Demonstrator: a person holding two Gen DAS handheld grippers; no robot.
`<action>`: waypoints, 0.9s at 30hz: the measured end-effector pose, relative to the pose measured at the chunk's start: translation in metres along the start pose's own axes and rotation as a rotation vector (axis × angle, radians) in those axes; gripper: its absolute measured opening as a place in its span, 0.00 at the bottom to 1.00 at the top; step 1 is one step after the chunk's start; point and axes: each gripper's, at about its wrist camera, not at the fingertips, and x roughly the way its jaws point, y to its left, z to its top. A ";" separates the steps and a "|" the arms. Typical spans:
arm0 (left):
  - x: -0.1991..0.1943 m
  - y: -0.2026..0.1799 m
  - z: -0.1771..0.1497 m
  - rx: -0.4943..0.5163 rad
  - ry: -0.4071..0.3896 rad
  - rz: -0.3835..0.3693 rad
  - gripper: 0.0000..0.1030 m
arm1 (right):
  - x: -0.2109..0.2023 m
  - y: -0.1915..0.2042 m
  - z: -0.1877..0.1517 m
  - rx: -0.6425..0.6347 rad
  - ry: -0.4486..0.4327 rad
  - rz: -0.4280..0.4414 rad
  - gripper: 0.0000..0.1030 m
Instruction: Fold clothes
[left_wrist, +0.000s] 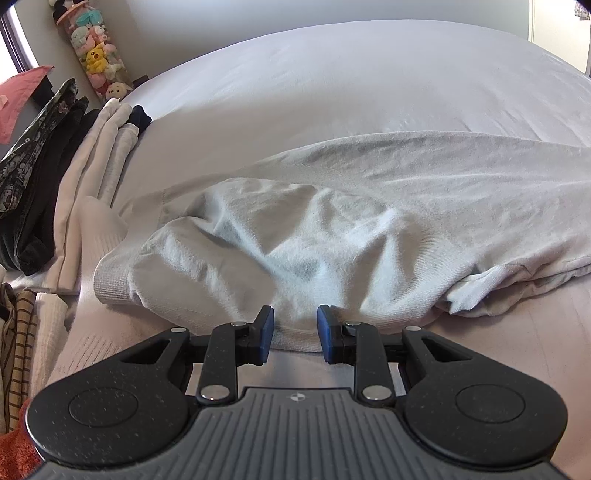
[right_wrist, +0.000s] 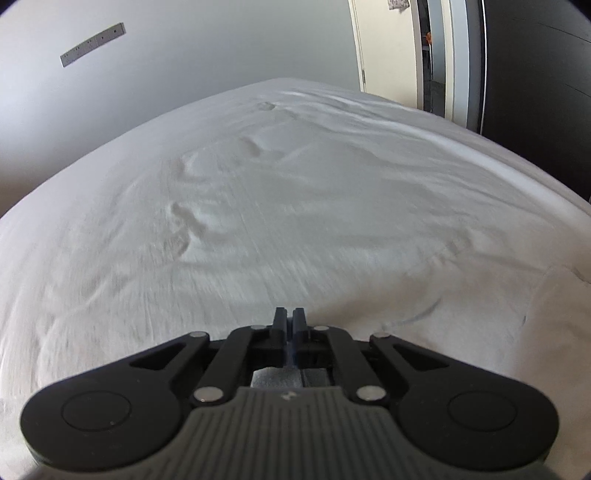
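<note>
Sweatshirt (left_wrist: 332, 221) lies crumpled on the bed (left_wrist: 332, 74), hem between the left gripper (left_wrist: 291, 332) jaws, part-open, not pinching. Right gripper (right_wrist: 289, 321) jaws nearly shut, apparently empty. Grip hem squarely before lifting.

No legible text, label, brand name or number appears in either view. One mark only: a small round quartered emblem, without lettering, on the ribbed grey body of the left gripper (left_wrist: 291, 334), near its front edge. A like mark on the right gripper (right_wrist: 289, 325) is too blurred to make out.
</note>
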 end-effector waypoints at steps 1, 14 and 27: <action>0.000 0.000 0.001 -0.001 -0.002 -0.001 0.29 | 0.000 -0.002 -0.002 0.009 -0.002 -0.009 0.12; -0.005 0.001 -0.002 -0.040 -0.016 -0.028 0.29 | -0.053 -0.045 -0.042 0.231 0.016 0.136 0.29; -0.006 0.001 -0.005 -0.065 -0.014 -0.047 0.29 | -0.055 -0.037 -0.044 0.126 0.037 0.026 0.00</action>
